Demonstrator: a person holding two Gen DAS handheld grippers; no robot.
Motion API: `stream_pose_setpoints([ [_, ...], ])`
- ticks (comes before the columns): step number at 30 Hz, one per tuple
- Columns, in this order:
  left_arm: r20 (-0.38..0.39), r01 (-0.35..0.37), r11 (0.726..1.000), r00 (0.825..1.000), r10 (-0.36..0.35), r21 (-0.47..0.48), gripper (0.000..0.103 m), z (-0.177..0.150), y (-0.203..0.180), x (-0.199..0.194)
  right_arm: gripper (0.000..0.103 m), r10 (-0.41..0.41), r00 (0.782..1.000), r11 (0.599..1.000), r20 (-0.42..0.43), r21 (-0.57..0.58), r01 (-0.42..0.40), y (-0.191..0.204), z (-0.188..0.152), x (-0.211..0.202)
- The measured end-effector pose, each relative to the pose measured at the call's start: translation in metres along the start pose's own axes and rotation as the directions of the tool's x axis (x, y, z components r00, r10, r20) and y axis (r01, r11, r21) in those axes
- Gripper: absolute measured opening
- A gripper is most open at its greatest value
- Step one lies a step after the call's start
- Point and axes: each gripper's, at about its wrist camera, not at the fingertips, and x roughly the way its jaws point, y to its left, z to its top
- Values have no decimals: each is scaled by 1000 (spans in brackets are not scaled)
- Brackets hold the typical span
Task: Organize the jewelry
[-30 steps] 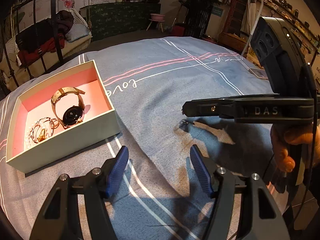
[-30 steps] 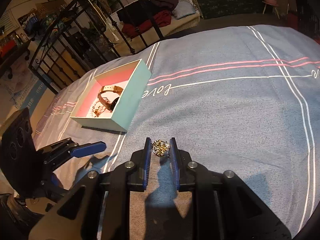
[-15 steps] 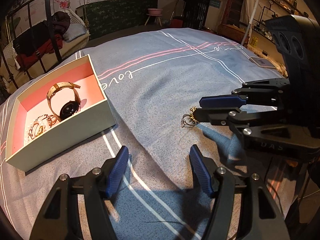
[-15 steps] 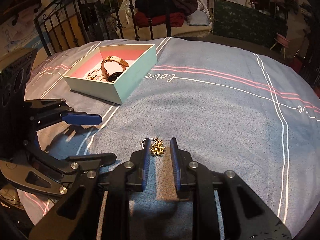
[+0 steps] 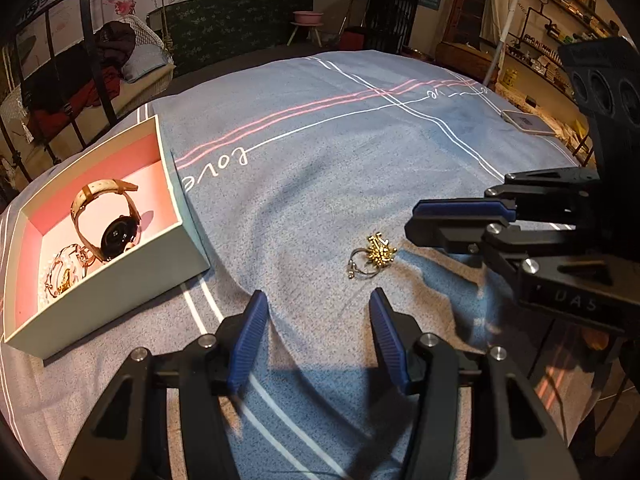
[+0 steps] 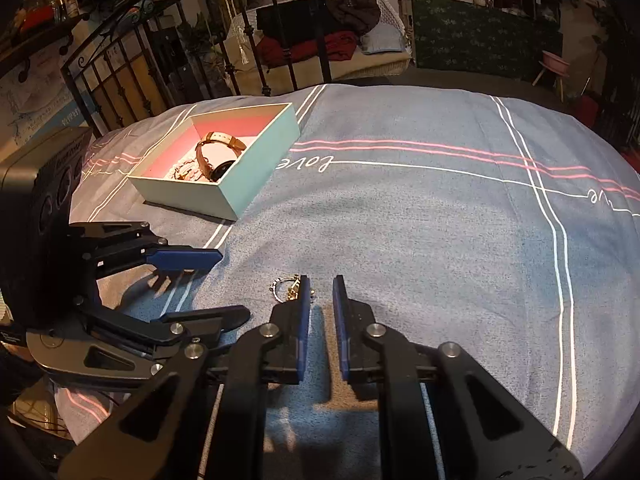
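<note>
Already a tan-strapped black wristwatch [image 5: 107, 216] is lying in the pink-lined box [image 5: 120, 268], while the small gold ring cluster [image 5: 374, 258] is lying loose just ahead of the spread left gripper [image 5: 316, 334], beside the narrowly parted, empty right gripper [image 6: 320, 298].

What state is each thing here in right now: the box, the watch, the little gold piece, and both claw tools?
Box: open, no lid on it, resting on the bedspread.
Watch: inside the box, strap looped shut.
Bracelets: inside the box, beside the watch.
Gold ring: loose on the bedspread, nothing gripping it.
Left gripper: open, empty.
Right gripper: slightly open, empty.
</note>
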Motion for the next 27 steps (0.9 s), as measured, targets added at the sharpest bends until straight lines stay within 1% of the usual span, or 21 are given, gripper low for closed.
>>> stream_pose_setpoints([
  [1,0,5,1000,1000,-5,-6,52,-1,1,-1,12,7,1000,1000,-4,-15,-7,1,0,1],
  [3,-2,-2,1000,1000,2,-8,52,-4,5,-4,13,-14,1000,1000,11,-24,14,4,-1,0],
  [5,-8,-16,1000,1000,16,-15,52,-9,9,-6,24,15,1000,1000,21,-9,-15,6,1,2],
  [6,-12,-18,1000,1000,17,-21,52,-11,12,-6,32,19,999,1000,29,-6,-18,7,2,2],
  [7,-13,-20,999,1000,20,-28,52,-12,14,-7,38,17,999,1000,33,-10,-17,10,3,5],
  [9,-16,-20,999,1000,20,-36,52,-12,16,-7,38,18,1000,1000,1,-17,-18,14,5,15],
  [11,-15,-19,999,1000,19,-35,52,-10,15,-5,36,1,1000,1000,-30,-11,-1,15,5,23],
  [12,-14,-16,999,1000,16,-31,52,-9,13,-5,17,-1,999,1000,-33,-2,1,13,5,25],
  [13,-14,-12,1000,1000,12,-24,52,-8,10,-4,13,2,999,1000,-34,8,-2,12,5,24],
  [15,-11,-9,1000,1000,9,-6,52,-3,3,-1,8,16,1000,1000,-13,24,-15,8,5,18],
  [19,-7,5,1000,1000,-5,15,52,6,-5,3,8,32,999,997,29,72,-34,-4,1,2],
  [20,-8,29,999,1000,-29,15,52,9,-7,5,8,44,998,995,38,85,-47,-7,1,-2],
  [21,-13,63,998,998,-63,11,51,12,-10,7,8,37,998,995,45,87,-41,-9,0,-6],
  [22,-16,79,997,997,-79,11,49,14,-13,9,8,24,999,996,47,85,-28,-11,0,-9],
  [24,-25,46,998,999,-45,48,47,18,-22,16,8,8,999,996,42,90,-11,-15,-2,-13],
  [25,-33,28,998,999,-26,59,43,20,-24,21,8,1,999,995,40,95,-5,-17,-3,-14],
  [27,-35,29,998,999,-27,61,35,23,-27,25,8,-2,999,995,44,99,-2,-20,-5,-18],
])
